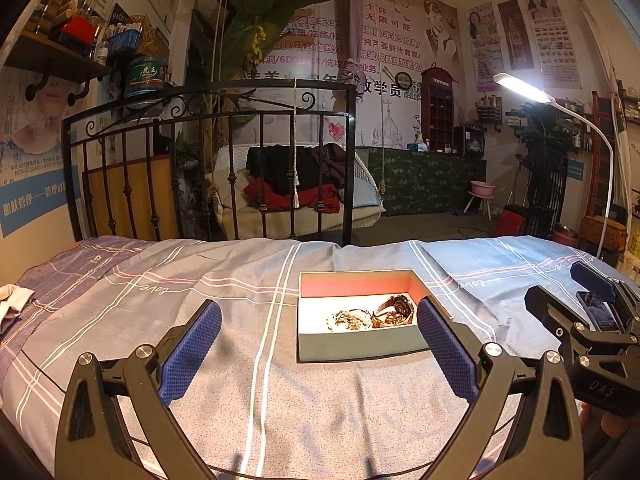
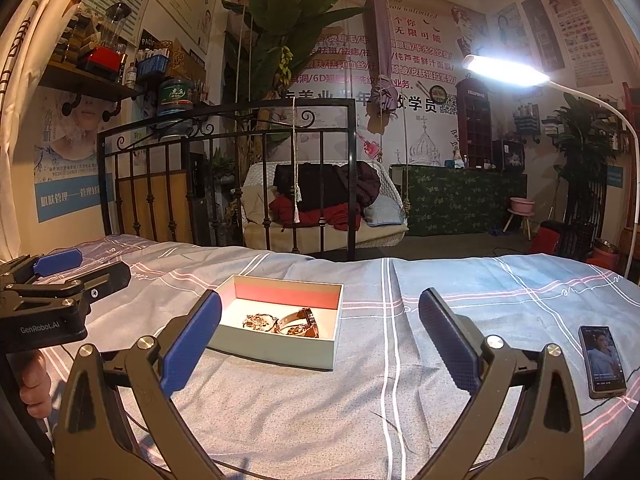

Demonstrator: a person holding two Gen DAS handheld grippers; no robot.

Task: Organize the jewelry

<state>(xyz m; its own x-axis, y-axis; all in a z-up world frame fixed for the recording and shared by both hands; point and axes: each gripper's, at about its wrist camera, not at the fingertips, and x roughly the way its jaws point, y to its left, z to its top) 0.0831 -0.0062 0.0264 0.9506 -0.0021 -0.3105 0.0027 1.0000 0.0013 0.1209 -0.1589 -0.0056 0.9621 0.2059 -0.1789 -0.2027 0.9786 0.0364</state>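
Landmark: I take the open box (image 1: pixel 360 344) on the bed (image 1: pixel 240 380) as my reference; it has grey walls and a pink inner lining.

Jewelry: I see a tangled heap of jewelry (image 2: pixel 280 322) lying inside the box, toward its near right part, with chains and what looks like a watch or bangle; I cannot tell the pieces apart.

Outside the box: I see no jewelry on the checked bedsheet around the box.

Left claw (image 1: pixel 318 354): spread wide and holding nothing, low over the bed just in front of the box, its right finger overlapping the box's right wall in my view.

Right claw (image 2: pixel 320 346): spread wide and holding nothing, near the box's front right corner.

Phone (image 2: pixel 602 362): lying flat on the bed, well to the right of the box, screen lit.

Step, my judgement: the jewelry already sits in the box, which fits either a finished gathering or a heap awaiting sorting.

Next move: I cannot settle it from here; any pick needs a fine pinch on thin chains.
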